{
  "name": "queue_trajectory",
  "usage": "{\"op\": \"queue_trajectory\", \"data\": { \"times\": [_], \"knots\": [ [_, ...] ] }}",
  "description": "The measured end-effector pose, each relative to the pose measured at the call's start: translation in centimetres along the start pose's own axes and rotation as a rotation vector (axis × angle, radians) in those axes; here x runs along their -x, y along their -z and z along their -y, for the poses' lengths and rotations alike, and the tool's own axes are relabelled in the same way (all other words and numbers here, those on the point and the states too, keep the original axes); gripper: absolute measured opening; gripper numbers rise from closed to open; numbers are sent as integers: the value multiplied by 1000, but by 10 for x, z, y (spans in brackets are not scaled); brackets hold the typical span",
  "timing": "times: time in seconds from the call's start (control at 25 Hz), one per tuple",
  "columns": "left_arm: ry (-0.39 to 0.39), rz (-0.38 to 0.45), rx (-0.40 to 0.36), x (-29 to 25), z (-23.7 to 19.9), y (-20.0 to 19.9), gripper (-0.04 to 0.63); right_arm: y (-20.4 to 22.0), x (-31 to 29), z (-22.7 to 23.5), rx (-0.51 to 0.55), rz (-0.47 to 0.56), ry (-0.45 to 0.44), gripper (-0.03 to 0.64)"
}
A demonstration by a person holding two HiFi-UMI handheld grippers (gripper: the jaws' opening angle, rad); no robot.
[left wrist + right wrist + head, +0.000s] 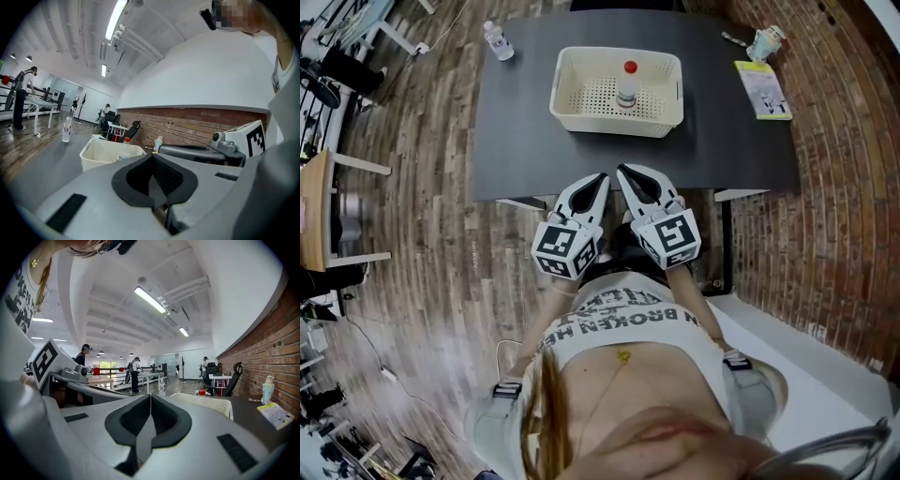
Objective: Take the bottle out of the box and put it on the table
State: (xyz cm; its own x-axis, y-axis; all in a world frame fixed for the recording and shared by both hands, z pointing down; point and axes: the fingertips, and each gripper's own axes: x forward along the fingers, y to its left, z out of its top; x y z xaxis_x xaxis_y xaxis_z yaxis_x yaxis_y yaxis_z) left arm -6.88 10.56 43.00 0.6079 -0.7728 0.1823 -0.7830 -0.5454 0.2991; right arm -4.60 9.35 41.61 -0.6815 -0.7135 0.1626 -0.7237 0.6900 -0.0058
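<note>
A clear bottle with a red cap (627, 84) stands upright inside the white perforated box (581, 98) at the far middle of the dark table (525, 141). My left gripper (600, 179) and right gripper (624, 172) hover side by side at the table's near edge, both shut and holding nothing, well short of the box. In the left gripper view the shut left gripper (152, 157) faces the box (101, 154) and the bottle (125, 146). From the right gripper view, the shut right gripper (150, 397) has the box (213, 405) and the bottle's red cap (202, 392) beyond it.
A second clear bottle (498, 40) stands at the table's far left corner. A yellow-green booklet (762, 89) and a small figurine (766, 42) lie at the far right. A brick wall (844, 187) runs along the right. People stand by distant desks (134, 376).
</note>
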Motion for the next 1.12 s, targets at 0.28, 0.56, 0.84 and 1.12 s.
{"op": "queue_trajectory", "data": {
  "times": [0.28, 0.56, 0.84, 1.12],
  "knots": [
    [-44, 3, 9, -42, -17, -13, 5, -9, -29, 43, -4, 3, -30, 9],
    [-74, 5, 11, -75, -28, -23, 5, -10, -44, 75, -15, 3, -54, 9],
    [-113, 5, -19, -104, -29, -30, 5, -11, -55, 108, -8, 2, -82, 9],
    [-185, 10, 1, -117, -43, -31, 5, -11, -73, 118, 9, 0, -156, 9]
  ]
}}
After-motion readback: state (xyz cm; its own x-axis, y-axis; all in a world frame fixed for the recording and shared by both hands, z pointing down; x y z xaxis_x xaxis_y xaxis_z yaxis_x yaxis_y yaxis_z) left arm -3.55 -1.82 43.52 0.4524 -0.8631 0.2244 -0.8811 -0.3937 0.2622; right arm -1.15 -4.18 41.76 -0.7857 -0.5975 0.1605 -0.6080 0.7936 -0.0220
